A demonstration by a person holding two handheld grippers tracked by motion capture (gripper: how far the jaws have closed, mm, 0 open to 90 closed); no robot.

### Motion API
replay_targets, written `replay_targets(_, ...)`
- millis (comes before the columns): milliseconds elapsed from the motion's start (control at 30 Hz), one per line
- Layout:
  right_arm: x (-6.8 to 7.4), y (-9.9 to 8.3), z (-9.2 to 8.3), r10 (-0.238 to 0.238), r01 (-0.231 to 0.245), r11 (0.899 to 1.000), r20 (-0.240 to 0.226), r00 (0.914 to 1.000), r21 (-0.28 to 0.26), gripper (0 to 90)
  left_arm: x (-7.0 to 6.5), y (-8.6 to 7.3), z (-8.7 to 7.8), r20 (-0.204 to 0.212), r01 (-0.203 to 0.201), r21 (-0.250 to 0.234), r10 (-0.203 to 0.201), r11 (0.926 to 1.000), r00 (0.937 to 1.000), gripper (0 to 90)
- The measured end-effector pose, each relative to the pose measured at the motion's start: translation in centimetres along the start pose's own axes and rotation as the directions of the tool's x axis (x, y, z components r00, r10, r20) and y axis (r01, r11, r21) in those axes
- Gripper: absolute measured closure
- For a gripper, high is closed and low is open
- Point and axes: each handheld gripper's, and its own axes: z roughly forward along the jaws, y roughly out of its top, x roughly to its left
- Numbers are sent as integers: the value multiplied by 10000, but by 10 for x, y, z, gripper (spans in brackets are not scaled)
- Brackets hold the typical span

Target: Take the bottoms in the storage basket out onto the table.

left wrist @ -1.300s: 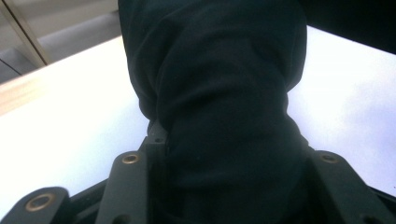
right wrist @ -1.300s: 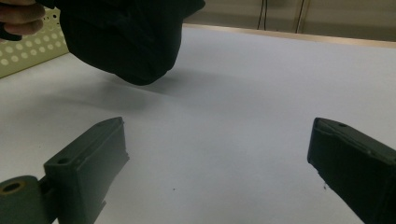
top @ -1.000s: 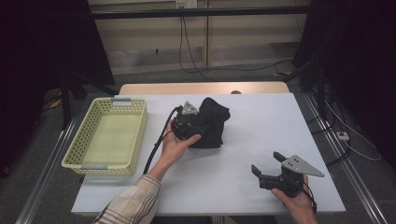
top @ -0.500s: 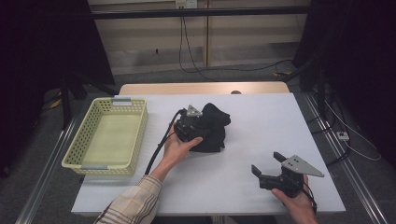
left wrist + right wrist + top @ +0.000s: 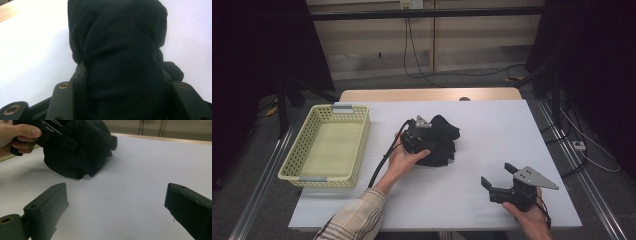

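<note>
Crumpled black cloth garment [image 5: 439,142] heaped near the middle of the white table top [image 5: 492,145], well right of the pale yellow perforated plastic basket [image 5: 328,147]. Left gripper [image 5: 427,142] pushed into the heap, cloth bunched between its black jaws in the left gripper view; jaws just been opening, whether the pads press the fabric impossible to tell. Right gripper [image 5: 498,176] at the table's near right corner, well apart from the garment, jaws spread wide over bare table, pinching nothing.
</note>
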Motion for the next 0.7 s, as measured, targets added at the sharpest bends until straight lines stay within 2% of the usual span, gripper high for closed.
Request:
replay_targets(67,0,0,0,-3,3,10000,2,10000,4,46,-2,0,2,33,-44,43,44,10000,10000,458)
replay_targets(100,0,0,0,-4,4,10000,0,10000,19,46,-4,0,3,-119,-115,87,116,9999,9999,453)
replay_targets(267,0,0,1,-10,10,10000,-2,10000,-9,46,-6,-2,9,153,-350,138,348,9993,9993,437)
replay_targets(400,0,0,1,-13,13,10000,4,10000,16,46,-7,-3,10,61,-565,169,564,9983,9984,423)
replay_targets(567,0,0,1,-98,98,9999,-42,9999,25,46,-4,-6,15,57,-449,133,448,9989,9990,396)
replay_targets(700,0,-1,1,-62,63,10000,-21,10000,60,46,0,-8,18,-124,-396,215,398,9990,9991,363)
